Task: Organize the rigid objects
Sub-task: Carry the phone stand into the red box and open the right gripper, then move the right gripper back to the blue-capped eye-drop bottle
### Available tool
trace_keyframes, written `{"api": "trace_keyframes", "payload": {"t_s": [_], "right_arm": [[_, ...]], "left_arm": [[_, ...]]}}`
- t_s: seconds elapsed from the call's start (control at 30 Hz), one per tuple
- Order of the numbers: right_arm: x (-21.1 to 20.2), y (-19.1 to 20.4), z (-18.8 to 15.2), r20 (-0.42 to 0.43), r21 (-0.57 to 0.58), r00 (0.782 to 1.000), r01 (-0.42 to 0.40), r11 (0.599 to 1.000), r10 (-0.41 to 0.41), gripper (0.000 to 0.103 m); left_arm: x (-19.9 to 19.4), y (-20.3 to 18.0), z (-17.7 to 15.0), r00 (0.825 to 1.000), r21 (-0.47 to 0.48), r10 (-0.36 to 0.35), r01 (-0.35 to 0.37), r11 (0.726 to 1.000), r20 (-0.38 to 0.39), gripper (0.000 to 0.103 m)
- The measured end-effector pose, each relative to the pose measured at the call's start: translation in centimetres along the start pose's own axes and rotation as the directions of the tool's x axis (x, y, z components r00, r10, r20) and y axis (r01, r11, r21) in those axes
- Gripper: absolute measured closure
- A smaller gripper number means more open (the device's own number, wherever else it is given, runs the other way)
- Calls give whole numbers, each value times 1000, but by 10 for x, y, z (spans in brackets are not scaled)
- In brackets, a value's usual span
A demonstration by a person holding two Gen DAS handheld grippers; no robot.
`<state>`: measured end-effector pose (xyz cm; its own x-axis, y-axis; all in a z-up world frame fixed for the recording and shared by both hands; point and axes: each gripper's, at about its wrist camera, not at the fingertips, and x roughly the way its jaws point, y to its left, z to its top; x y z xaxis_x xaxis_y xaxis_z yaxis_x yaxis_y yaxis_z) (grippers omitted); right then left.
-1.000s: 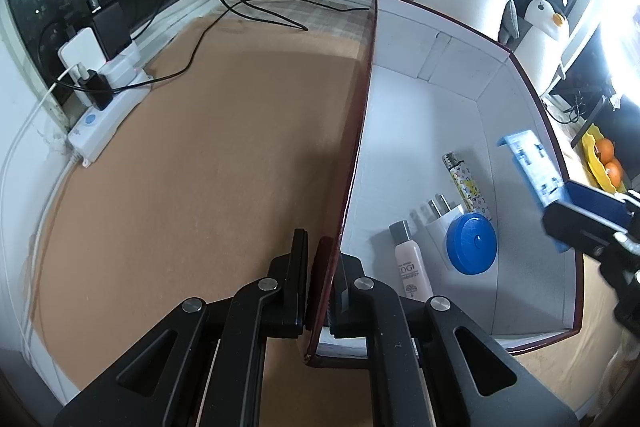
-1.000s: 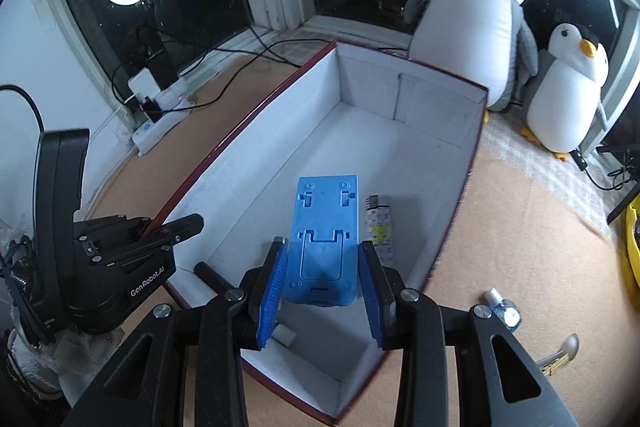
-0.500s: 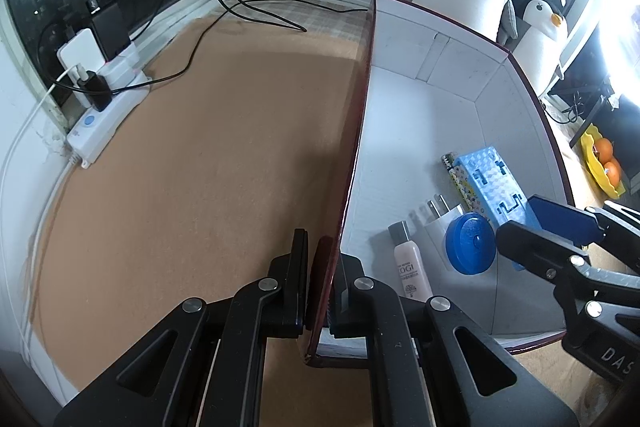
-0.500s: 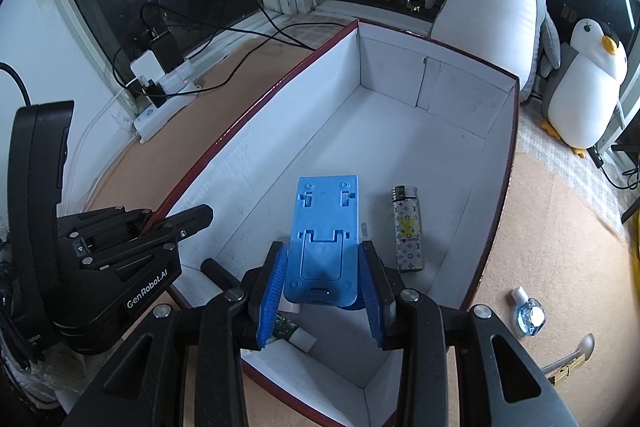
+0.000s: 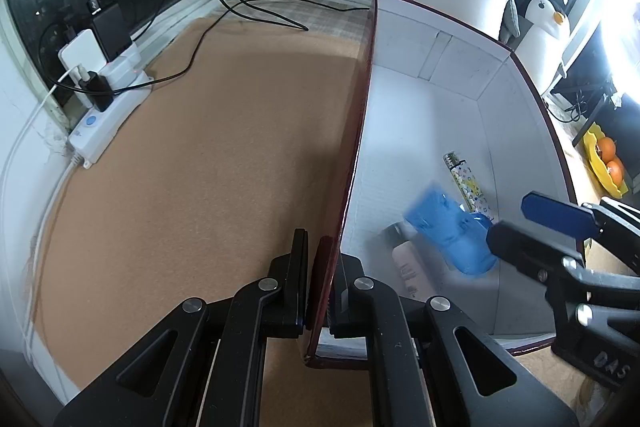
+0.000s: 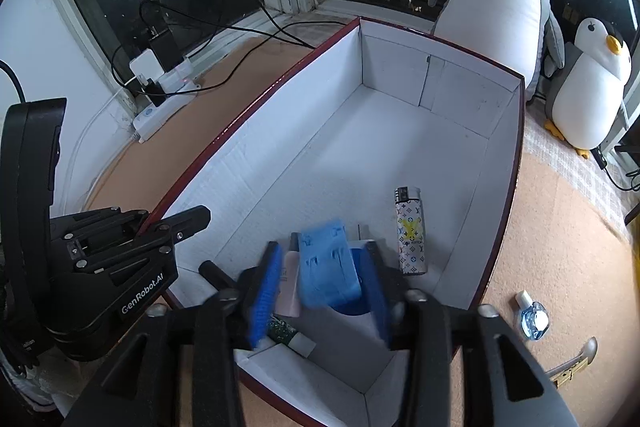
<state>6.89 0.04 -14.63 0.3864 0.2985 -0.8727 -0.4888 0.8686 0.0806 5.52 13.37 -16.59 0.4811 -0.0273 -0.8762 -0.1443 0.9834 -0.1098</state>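
Meanwhile, our left gripper (image 5: 320, 259) pinches the box (image 5: 362, 115) wall. Our right gripper (image 6: 320, 283) is opening, its pads clear of the blurred blue stand (image 6: 328, 269) between them.

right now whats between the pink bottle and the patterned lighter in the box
In the right wrist view, the blue plastic stand, blurred, sits between the pink bottle and the lighter. It lies between the opening jaws of the right gripper.

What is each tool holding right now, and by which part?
Left tool clamps the box's side wall at its rim. Right tool is opening; the blue stand is blurred between its pads, apparently released.
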Motion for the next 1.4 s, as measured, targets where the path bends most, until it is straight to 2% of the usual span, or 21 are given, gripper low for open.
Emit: {"api": "trace_keyframes", "payload": {"t_s": [0.07,0.47,0.77,1.07,1.4], "right_arm": [[-1,0,0,8,-4,1000,2,1000,-2,47],[-10,-6,-1,38,19,999,10,1000,-11,47],[-29,-27,-5,109,83,994,0,997,-9,47],[-58,-78,-21,135,140,990,27,990,-46,45],[-50,-157,-64,28,214,995,91,973,-99,45]], "left_arm": [[0,-1,0,1000,1,2,-2,1000,0,97],[1,-3,1,1000,4,13,-13,1000,-6,97],[2,-6,2,999,16,31,-31,999,-14,97],[2,-10,3,998,22,51,-51,998,-23,97],[2,-15,3,996,25,84,-83,996,-39,96]]}}
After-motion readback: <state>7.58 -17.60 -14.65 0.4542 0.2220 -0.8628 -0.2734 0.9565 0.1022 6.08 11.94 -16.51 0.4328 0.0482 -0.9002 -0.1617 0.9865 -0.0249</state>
